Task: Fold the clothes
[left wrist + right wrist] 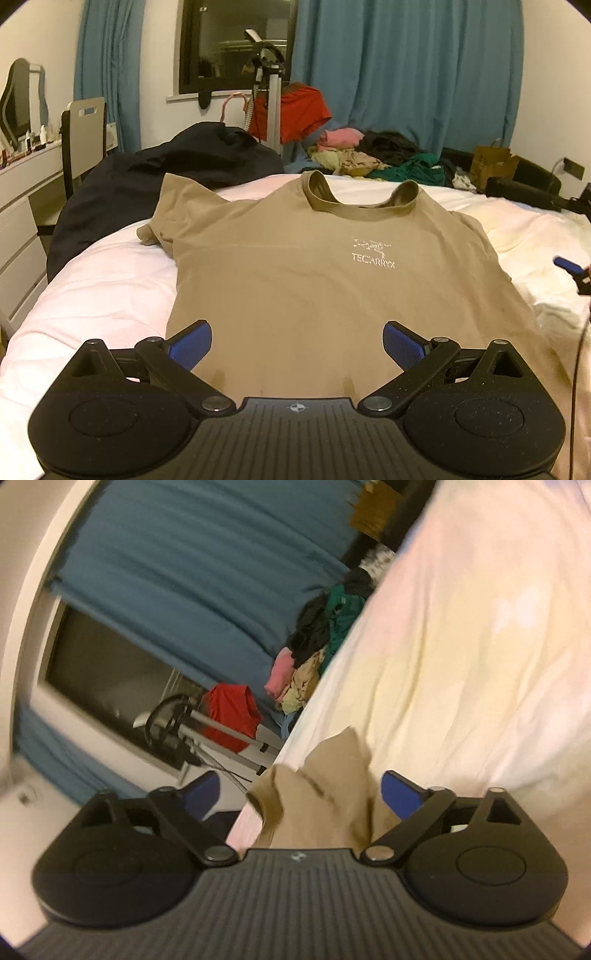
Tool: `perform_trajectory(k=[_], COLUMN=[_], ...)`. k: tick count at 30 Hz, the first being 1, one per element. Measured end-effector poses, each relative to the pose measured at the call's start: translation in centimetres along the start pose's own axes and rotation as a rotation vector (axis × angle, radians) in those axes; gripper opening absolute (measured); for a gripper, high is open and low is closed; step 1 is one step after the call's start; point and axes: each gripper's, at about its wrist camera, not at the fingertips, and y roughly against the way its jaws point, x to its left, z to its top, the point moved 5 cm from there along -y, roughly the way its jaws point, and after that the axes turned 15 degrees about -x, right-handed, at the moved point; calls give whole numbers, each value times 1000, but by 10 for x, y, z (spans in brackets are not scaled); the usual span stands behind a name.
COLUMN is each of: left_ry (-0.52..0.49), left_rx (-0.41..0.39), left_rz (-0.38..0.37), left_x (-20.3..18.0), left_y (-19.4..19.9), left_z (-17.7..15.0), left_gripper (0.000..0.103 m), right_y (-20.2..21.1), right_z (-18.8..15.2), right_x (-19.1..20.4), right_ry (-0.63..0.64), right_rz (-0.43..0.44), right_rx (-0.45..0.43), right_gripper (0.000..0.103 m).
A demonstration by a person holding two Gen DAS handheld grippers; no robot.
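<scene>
A tan T-shirt with a white chest logo lies flat and face up on the white duvet, collar at the far end. My left gripper hovers open over the shirt's near hem, nothing between its blue pads. A blue finger of the other gripper shows at the right edge, beside the shirt's right side. In the right wrist view, which is tilted and blurred, my right gripper stands open with a bunched part of the tan shirt between its wide-set fingers; the pads do not press on it.
A dark garment is heaped on the bed's far left. Mixed clothes are piled at the far edge, before blue curtains. A red garment hangs on a stand. White drawers and a chair stand at left.
</scene>
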Motion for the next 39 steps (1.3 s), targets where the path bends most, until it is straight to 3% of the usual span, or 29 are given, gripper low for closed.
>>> perform_trajectory(k=[2, 7, 9, 12, 14, 17, 20, 23, 28, 32, 34, 37, 39], left_ry=[-7, -2, -21, -40, -40, -16, -2, 11, 27, 31, 34, 51, 62], left_rx=[10, 36, 39, 44, 45, 40, 31, 22, 17, 7, 3, -2, -5], left_rz=[-9, -48, -59, -77, -94, -108, -107, -99, -94, -88, -80, -74, -74], left_x=[-4, -16, -20, -24, -25, -23, -22, -19, -16, -13, -11, -9, -7], left_y=[-5, -23, -27, -31, -32, -35, -35, -35, -32, -29, -29, -26, -25], left_z=[-2, -7, -9, -13, -14, -14, -12, -9, -7, -5, -4, -2, 0], left_gripper=[100, 100, 100, 100, 100, 100, 100, 100, 100, 100, 100, 100, 100], right_y=[-14, -41, -49, -65, -71, -70, -65, -57, -45, -33, -31, -24, -22], right_z=[-4, -26, -35, -47, -53, -55, -51, -68, -127, -184, -203, -200, -185], right_x=[-19, -42, -45, -50, -52, -42, -20, 28, 72, 91, 93, 98, 105], right_ry=[-25, -13, 2, 35, 82, 156, 252, 441, 607, 809, 837, 799, 723], right_rz=[-28, -74, -87, -122, -146, -141, -86, 25, 174, 249, 245, 237, 231], right_rx=[42, 132, 151, 201, 218, 193, 144, 131, 234, 345, 386, 364, 322], right_gripper=[77, 73, 66, 48, 25, 13, 13, 13, 13, 12, 14, 16, 27])
